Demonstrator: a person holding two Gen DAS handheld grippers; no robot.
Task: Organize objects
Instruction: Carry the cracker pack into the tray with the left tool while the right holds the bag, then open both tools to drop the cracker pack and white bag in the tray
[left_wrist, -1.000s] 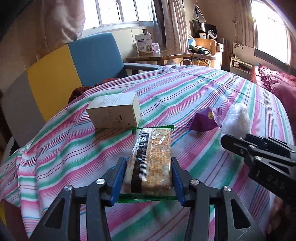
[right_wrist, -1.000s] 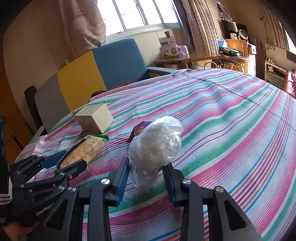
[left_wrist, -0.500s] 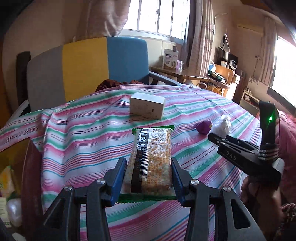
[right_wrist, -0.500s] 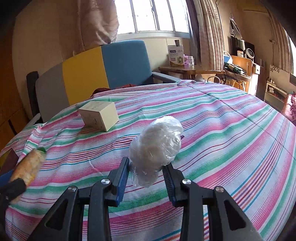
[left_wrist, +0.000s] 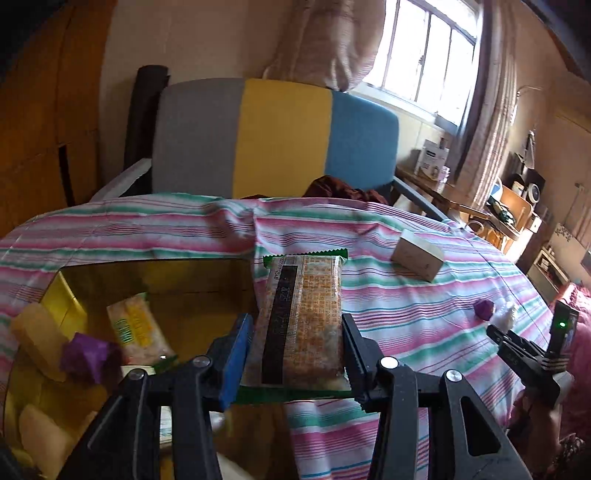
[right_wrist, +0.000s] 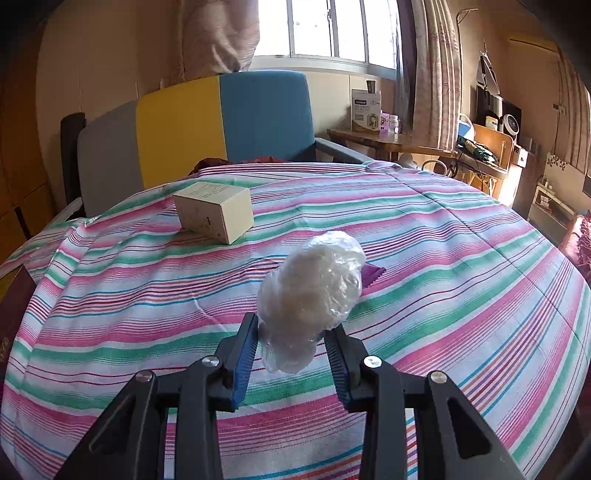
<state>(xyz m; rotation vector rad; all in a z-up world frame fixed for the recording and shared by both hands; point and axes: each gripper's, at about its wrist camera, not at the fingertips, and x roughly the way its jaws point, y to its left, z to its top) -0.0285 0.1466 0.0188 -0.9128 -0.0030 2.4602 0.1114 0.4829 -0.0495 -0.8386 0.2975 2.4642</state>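
My left gripper (left_wrist: 297, 326) is shut on an orange cracker packet (left_wrist: 301, 317) with green ends, held above the right edge of a yellow-lined box (left_wrist: 166, 273) at the table's left side. The box holds a yellow-green snack packet (left_wrist: 135, 330), a purple wrapper (left_wrist: 86, 354) and pale packets. My right gripper (right_wrist: 291, 338) is shut on a white ball wrapped in clear plastic (right_wrist: 312, 291), held above the striped tablecloth (right_wrist: 424, 258). The right gripper (left_wrist: 493, 330) also shows far right in the left wrist view. A purple packet (right_wrist: 371, 275) peeks out behind the ball.
A cream carton box (right_wrist: 214, 212) stands on the cloth toward the far side; it is also in the left wrist view (left_wrist: 417, 254). A grey, yellow and blue chair (right_wrist: 207, 125) stands behind the table. Shelves and a desk (right_wrist: 487, 147) crowd the right wall.
My left gripper has swung left with the cracker packet, from over the tablecloth to the edge of the yellow-lined box. The right gripper rolled slightly and still holds the plastic-wrapped ball.
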